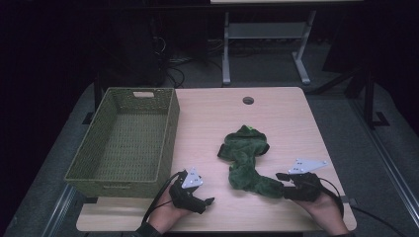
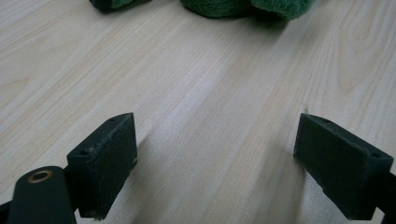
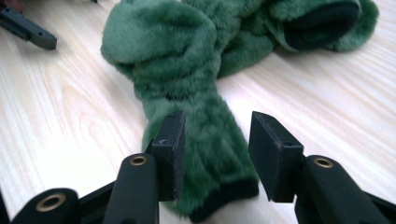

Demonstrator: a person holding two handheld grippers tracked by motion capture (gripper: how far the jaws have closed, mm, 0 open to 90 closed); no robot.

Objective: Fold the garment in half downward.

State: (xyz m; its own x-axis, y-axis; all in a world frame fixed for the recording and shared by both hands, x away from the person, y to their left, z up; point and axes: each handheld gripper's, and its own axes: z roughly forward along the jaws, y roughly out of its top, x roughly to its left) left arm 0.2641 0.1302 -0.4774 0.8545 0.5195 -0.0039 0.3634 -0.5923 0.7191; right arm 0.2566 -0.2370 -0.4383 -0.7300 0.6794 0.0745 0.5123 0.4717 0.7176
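Two grippers, one green garment [image 1: 247, 160], one basket [image 1: 126, 140], one table [image 1: 286, 113]: that is the count from the high view, where you hold a gripper in each hand at the near edge. Your left gripper [image 1: 200, 200] sits by the basket's near right corner, well apart from the garment. Your right gripper [image 1: 282, 177] lies at the garment's near end, on its right side.

Your right gripper view gives what the high view cannot: the jaws stand partly open, the garment's dark-edged cuff [image 3: 219, 196] lies between them, the left pad [image 3: 169, 154] is against the fleece and the right pad [image 3: 271, 154] clear of it. It also catches the tip of your other gripper [image 3: 28, 29] at top left.

Your left gripper view shows wide-open jaws over bare wood, nothing between them, and the garment's edge [image 2: 243, 7] cut off at the top of the frame.

From above the garment is a crumpled heap near the table's middle, towards you; its shape is hard to make out. The room beyond the table is dark.
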